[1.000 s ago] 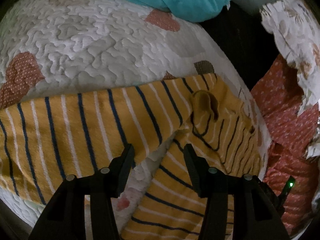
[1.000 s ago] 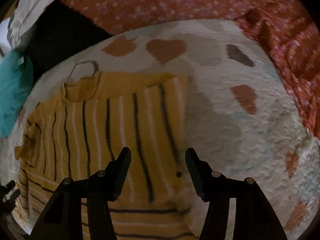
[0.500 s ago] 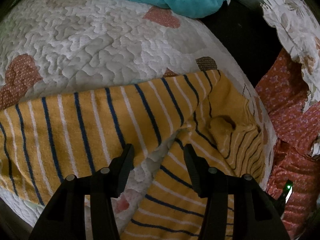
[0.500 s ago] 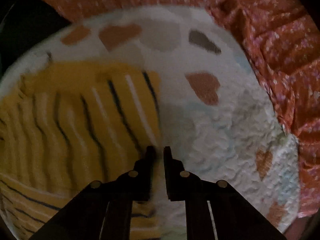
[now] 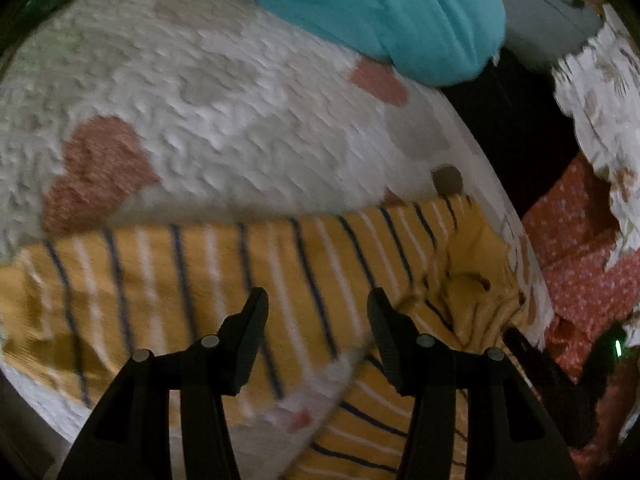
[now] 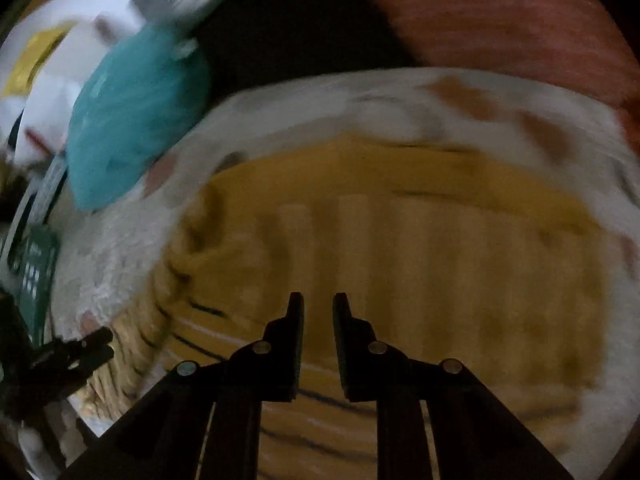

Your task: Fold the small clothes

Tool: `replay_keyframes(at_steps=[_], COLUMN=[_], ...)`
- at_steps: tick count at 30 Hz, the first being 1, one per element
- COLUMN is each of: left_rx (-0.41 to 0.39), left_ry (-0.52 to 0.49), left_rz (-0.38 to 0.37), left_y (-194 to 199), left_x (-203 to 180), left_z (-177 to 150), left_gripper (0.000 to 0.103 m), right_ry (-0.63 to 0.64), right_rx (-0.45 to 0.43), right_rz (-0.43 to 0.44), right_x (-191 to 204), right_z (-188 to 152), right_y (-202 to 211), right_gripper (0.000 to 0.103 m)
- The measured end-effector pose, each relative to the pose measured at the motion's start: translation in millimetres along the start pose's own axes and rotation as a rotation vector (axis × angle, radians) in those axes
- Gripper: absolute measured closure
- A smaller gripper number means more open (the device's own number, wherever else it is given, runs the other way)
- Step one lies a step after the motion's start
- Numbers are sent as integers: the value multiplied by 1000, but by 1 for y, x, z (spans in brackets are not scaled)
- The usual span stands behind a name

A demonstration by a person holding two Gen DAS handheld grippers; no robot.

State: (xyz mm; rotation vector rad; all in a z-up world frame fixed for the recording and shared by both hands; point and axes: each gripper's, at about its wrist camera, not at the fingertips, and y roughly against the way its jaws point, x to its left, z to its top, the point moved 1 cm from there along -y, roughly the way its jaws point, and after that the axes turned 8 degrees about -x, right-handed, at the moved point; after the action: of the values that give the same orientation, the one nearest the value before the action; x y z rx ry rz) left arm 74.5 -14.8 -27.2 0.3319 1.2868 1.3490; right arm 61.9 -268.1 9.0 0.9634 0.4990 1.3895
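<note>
Here a white quilt [image 5: 224,80] with heart patches carries the yellow striped garment [image 5: 168,280] and a teal cloth [image 5: 380,12]. The left tool [image 5: 317,308] gapes wide above the stripes, gripping nothing. The right tool [image 6: 318,308] is nearly closed; whether it pinches fabric, I cannot tell.

Each camera looks forward past its own claw, low over a white quilted bed cover with heart patches [image 5: 224,92]. Both views share the yellow striped knit garment [image 5: 192,276] and teal cloth bundle [image 6: 132,120] beyond.
</note>
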Motion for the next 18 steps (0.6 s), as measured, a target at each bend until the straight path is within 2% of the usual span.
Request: replay_keyframes(at_steps=[2,5,7,8,10,11,12,14,18], left_rx=[-17,-20,-16,-17,-26,-37,-50,-79,-103], left_ry=[20,72,98,107,116,119,123,139,180], left_rz=[12,12,4,0,-6,-5,-1,5,14], left_y=[5,9,10,11,16,19,23,31,44], left_x=[12,29,37,40,44,46,48,55,74], left_z=[6,14,18,20,24,26,27,31,37], left_gripper=[53,53,53,53,53,53,53,53,53], right_ry=[22,56,78,79,50,47,47,85,192], right_rx=[18,64,51,61,47,42,40,52,66], right_rz=[-33,-92,-122,-123,-35,-13,-2,-33,-114], right_x=[23,33,39,43,48,45,47,52,63], right_z=[14,22,27,29,28,28,23,13,-8], right_y=[-36,-74,-78,-76,-57,-50,-43,-39,-49], right_gripper=[87,87,87,86,84,75,62,50,51])
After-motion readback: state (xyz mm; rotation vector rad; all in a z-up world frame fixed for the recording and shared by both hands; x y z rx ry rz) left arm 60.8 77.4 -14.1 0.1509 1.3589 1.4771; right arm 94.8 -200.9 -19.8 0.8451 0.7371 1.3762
